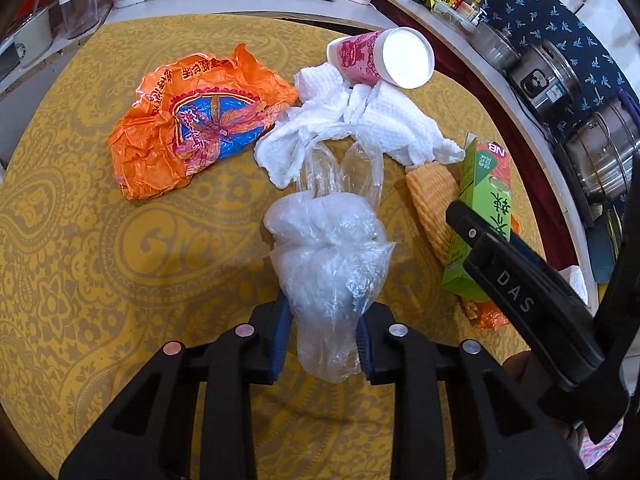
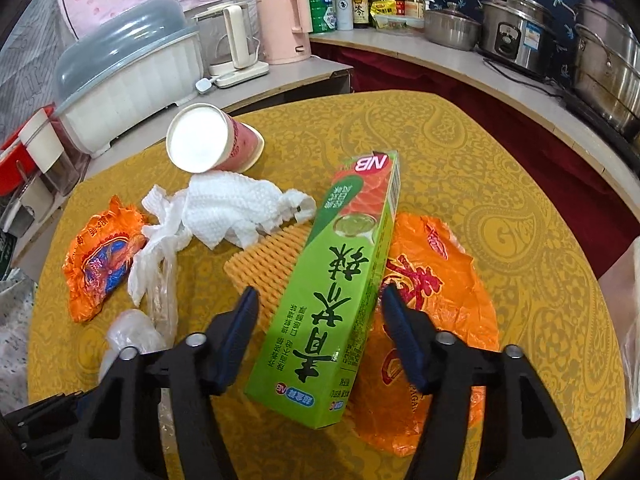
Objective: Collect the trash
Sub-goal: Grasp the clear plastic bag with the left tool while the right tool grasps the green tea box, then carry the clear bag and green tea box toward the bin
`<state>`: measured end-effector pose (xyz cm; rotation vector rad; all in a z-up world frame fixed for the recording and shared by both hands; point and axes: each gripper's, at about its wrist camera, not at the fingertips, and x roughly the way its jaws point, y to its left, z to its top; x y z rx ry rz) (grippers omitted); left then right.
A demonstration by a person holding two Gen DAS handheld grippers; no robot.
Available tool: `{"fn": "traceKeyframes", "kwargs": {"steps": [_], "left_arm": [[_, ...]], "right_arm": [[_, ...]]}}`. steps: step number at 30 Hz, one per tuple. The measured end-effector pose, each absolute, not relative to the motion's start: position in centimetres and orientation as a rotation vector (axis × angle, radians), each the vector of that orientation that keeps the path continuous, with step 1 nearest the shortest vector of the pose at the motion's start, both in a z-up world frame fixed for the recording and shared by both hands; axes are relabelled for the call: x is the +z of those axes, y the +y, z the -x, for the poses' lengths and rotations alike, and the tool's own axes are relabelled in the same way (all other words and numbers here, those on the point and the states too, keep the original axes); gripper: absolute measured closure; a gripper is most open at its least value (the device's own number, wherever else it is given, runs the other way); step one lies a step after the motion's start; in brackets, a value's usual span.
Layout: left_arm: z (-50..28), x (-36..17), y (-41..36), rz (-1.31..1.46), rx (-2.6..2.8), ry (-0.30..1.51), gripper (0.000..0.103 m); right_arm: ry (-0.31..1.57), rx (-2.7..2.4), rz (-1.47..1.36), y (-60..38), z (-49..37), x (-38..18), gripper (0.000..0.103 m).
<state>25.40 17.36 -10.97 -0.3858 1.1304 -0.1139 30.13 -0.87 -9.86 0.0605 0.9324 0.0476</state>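
Note:
A crumpled clear plastic bag (image 1: pixel 328 248) sits between the blue pads of my left gripper (image 1: pixel 322 320), which is shut on it just above the yellow tablecloth (image 1: pixel 100 260). Behind it lie an orange wrapper (image 1: pixel 180 128), a white paper towel (image 1: pixel 360 124) and a pink paper cup (image 1: pixel 384 60) on its side. My right gripper (image 2: pixel 318 296) straddles a green carton (image 2: pixel 340 280). Its right pad is at the carton's edge, while a gap shows beside the left pad, so it is open. The carton rests on a yellow foam net (image 2: pixel 272 260) and an orange bag (image 2: pixel 432 288).
A counter curves round the table's far side with a pink kettle (image 2: pixel 284 24), a white kettle (image 2: pixel 236 36), bottles (image 2: pixel 360 4) and steel pots (image 2: pixel 516 32). A covered white dish rack (image 2: pixel 128 72) stands at the back left. The table's right part (image 2: pixel 520 184) holds nothing.

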Motion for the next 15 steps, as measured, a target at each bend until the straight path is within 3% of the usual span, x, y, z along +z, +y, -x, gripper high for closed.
{"fn": "traceKeyframes", "kwargs": {"steps": [14, 15], "left_arm": [[-23.8, -5.8, 14.2, 0.319, -0.171, 1.021, 0.077], [-23.6, -5.2, 13.8, 0.315, -0.179, 1.010, 0.077]], "right_arm": [[0.817, 0.060, -0.176, -5.9, -27.2, -5.2, 0.060], [0.795, 0.056, -0.186, -6.5, -26.7, -4.3, 0.065]]}}
